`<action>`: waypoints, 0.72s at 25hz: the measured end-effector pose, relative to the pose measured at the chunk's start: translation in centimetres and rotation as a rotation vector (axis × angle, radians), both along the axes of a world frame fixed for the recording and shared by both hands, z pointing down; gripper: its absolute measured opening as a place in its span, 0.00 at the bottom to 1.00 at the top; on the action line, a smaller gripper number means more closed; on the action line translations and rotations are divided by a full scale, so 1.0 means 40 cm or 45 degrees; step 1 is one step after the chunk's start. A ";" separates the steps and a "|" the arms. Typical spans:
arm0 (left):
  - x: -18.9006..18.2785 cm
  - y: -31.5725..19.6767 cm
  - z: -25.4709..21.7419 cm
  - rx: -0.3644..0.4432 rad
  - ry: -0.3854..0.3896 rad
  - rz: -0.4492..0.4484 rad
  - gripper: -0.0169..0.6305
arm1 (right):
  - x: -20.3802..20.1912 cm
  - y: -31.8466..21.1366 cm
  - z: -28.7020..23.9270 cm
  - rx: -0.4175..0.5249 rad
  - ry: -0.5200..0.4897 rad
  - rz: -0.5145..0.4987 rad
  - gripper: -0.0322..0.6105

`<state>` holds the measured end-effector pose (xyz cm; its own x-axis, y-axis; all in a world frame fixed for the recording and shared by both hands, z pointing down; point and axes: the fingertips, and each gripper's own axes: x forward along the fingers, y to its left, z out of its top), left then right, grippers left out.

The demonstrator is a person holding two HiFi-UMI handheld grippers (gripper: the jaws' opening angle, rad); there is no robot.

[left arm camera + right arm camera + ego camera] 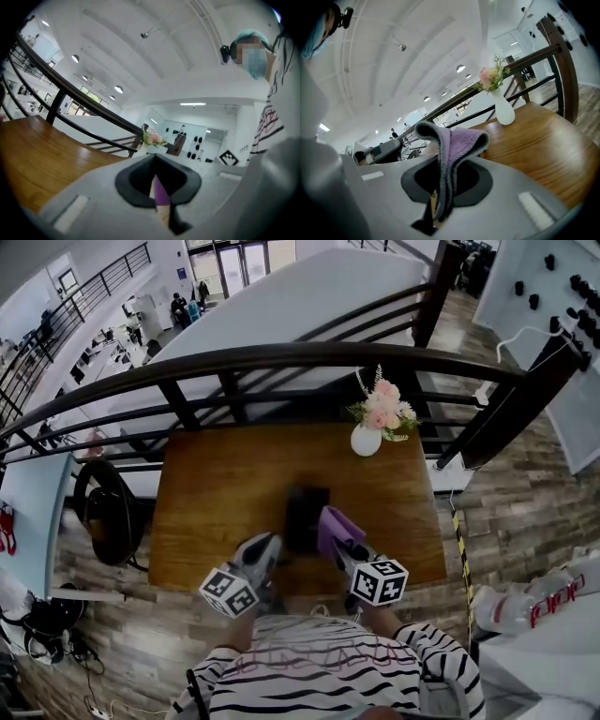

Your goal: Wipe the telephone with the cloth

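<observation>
The black telephone [305,504] lies near the middle of the wooden table [216,493], towards its near edge. A purple cloth [336,527] with a grey underside hangs folded from my right gripper [341,546], which is shut on it just right of the telephone. In the right gripper view the cloth [454,140] rises from between the jaws of that gripper [440,190] and flops over. My left gripper [267,547] sits close to the telephone's near left corner, jaws together with nothing in them. Through the narrow slit of the left gripper [157,190] a sliver of the purple cloth [161,191] shows.
A white vase of pink flowers [367,435] stands at the table's far right. A dark metal railing [281,357] runs just behind the table. A round black object [105,512] stands on the floor to the left. The near table edge is right under both grippers.
</observation>
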<state>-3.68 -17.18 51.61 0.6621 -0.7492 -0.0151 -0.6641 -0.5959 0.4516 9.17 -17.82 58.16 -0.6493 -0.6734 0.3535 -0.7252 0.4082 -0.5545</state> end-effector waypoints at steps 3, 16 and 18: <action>-0.035 -0.037 0.002 -0.010 0.001 0.041 0.03 | -0.040 -0.032 0.006 -0.011 0.009 0.034 0.11; -0.156 -0.176 -0.002 -0.023 0.019 0.186 0.03 | -0.255 -0.177 0.058 -0.084 0.018 0.046 0.11; -0.171 -0.189 0.003 -0.023 0.020 0.196 0.03 | -0.293 -0.205 0.076 -0.097 0.025 0.020 0.11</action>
